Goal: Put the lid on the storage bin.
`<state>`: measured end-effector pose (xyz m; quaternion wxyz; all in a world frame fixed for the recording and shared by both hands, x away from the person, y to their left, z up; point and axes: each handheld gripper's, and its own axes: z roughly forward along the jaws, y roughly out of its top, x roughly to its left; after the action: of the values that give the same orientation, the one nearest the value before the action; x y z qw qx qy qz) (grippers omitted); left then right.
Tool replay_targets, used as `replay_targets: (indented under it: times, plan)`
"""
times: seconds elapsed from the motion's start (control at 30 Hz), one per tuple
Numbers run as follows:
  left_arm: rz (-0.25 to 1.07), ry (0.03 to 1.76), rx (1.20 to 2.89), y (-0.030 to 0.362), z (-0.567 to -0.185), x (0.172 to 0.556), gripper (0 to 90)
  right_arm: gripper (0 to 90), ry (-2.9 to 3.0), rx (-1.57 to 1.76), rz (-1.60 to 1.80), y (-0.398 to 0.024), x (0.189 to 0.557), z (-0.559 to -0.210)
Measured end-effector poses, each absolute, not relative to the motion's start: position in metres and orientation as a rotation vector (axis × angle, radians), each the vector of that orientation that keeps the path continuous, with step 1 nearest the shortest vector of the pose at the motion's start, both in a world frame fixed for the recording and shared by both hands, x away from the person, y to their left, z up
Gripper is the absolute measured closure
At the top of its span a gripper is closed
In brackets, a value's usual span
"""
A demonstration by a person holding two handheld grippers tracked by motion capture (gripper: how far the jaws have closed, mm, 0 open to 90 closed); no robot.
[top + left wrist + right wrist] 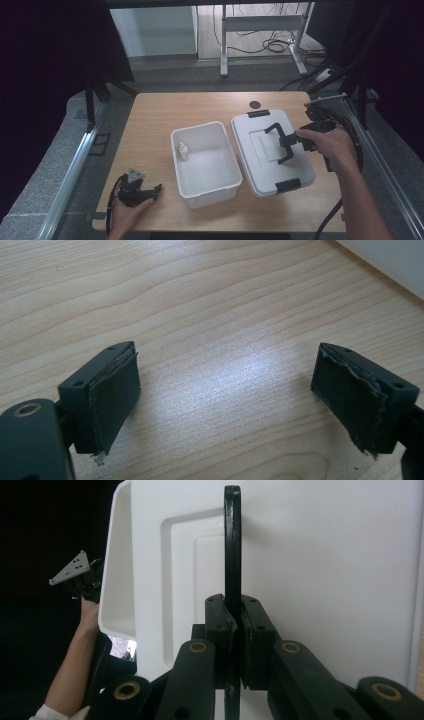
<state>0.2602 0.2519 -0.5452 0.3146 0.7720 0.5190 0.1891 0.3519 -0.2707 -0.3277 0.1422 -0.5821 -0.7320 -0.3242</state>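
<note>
The counter [200,107] is a light wood top with a white plastic bin [205,162] sitting roughly in the middle, open side up. Inside the bin, against its left wall, there's a small white bottle [183,151] standing upright. Just to the right of the bin lies the matching white lid [272,152], with black latches at its far and near ends and a black handle [280,142] swung up off its top.

The right claw [289,143] is clamped shut on that handle. From the right gripper view the two jaws are pressed tight against either side of the thin black handle [232,545], which runs straight up between them with the lid [320,580] filling the background. The person's right hand [327,142] grips the tool over the right edge of the lid.

The left claw [157,190] is down at the near left corner of the counter, well apart from the bin, held low in the person's left hand [127,212]. In the left gripper view its jaws are spread wide with nothing between them, just bare wood grain [215,340] underneath, and the pads [112,395] look a bit frayed at the edges. A dark round spot [255,104] sits on the counter beyond the lid.
</note>
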Motion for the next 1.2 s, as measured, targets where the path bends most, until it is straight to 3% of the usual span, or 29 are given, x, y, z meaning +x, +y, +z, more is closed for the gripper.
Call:
replay_targets:
  times: [1.2]
  plan:
    - [0.494,1.354,2.046,0.252,-0.545,0.262,11.8,84.3,-2.171,-1.602,-0.891,-0.19,0.357,-0.319]
